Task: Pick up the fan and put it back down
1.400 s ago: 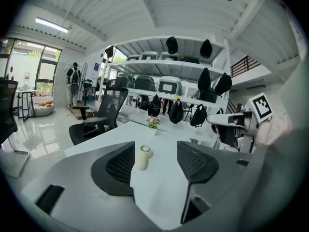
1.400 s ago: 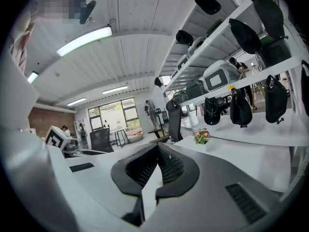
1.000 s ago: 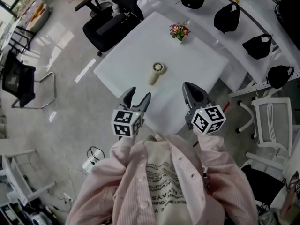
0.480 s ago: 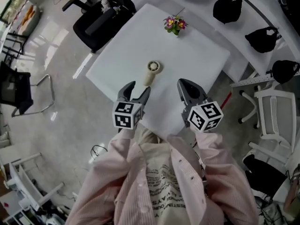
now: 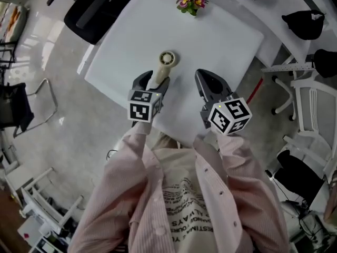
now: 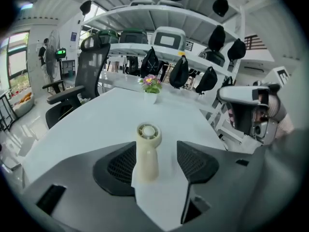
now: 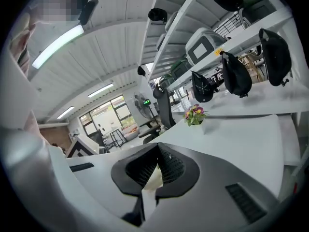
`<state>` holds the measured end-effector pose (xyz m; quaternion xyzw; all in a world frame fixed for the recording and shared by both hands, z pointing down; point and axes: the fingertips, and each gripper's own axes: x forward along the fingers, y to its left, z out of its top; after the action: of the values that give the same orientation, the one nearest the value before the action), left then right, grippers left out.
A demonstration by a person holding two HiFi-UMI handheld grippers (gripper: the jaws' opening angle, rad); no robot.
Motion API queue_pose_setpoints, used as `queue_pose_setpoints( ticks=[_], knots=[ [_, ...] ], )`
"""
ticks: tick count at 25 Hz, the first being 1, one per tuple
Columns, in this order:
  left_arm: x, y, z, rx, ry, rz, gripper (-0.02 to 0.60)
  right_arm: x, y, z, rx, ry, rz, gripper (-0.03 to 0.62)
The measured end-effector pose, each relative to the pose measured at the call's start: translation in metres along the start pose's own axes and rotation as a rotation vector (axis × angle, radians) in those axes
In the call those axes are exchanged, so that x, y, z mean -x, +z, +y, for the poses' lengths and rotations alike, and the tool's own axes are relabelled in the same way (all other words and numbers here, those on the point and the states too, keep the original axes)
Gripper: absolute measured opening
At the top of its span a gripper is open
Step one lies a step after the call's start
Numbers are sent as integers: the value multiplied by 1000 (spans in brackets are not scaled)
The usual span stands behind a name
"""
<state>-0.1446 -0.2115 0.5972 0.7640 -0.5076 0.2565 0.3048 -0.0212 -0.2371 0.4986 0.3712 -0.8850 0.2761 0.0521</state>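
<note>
A cream hand-held fan (image 5: pixel 163 65) lies flat on the white table (image 5: pixel 216 41), round head away from me, handle towards me. My left gripper (image 5: pixel 154 81) is open, with its jaws on either side of the handle. In the left gripper view the fan (image 6: pixel 146 151) lies between the two black pads, nearer the left one, and my left gripper (image 6: pixel 157 159) is not closed on it. My right gripper (image 5: pixel 204 79) hovers over the table to the right of the fan, holding nothing. In the right gripper view my right gripper (image 7: pixel 158 153) has its jaw tips together.
A small pot of flowers (image 5: pixel 189 0) stands at the table's far edge. A black office chair (image 5: pixel 92 12) sits off the far left corner. Black bags (image 5: pixel 308 22) rest on the neighbouring white desk, with a white chair (image 5: pixel 316 104) at the right. The near table edge runs just under the grippers.
Both grippers have moved forward over the table. The left one now straddles the fan's handle, where before it was short of it. The fan has not moved.
</note>
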Motion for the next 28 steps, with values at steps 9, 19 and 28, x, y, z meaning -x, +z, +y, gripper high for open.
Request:
queue_pose_setpoints(
  ticks=[9,19,28],
  knots=[
    [-49,-14,11,-16,-22,120,252,-5,-17,-20,-70,-33,28,-2],
    [-73,-26,15,-18,-24,225,252,-9,-22,-31,-110,-38,33,-2],
    [-82,-30,21,-56,27,272,199,-12,-28,-33,-127,-30,47,-2]
  ],
)
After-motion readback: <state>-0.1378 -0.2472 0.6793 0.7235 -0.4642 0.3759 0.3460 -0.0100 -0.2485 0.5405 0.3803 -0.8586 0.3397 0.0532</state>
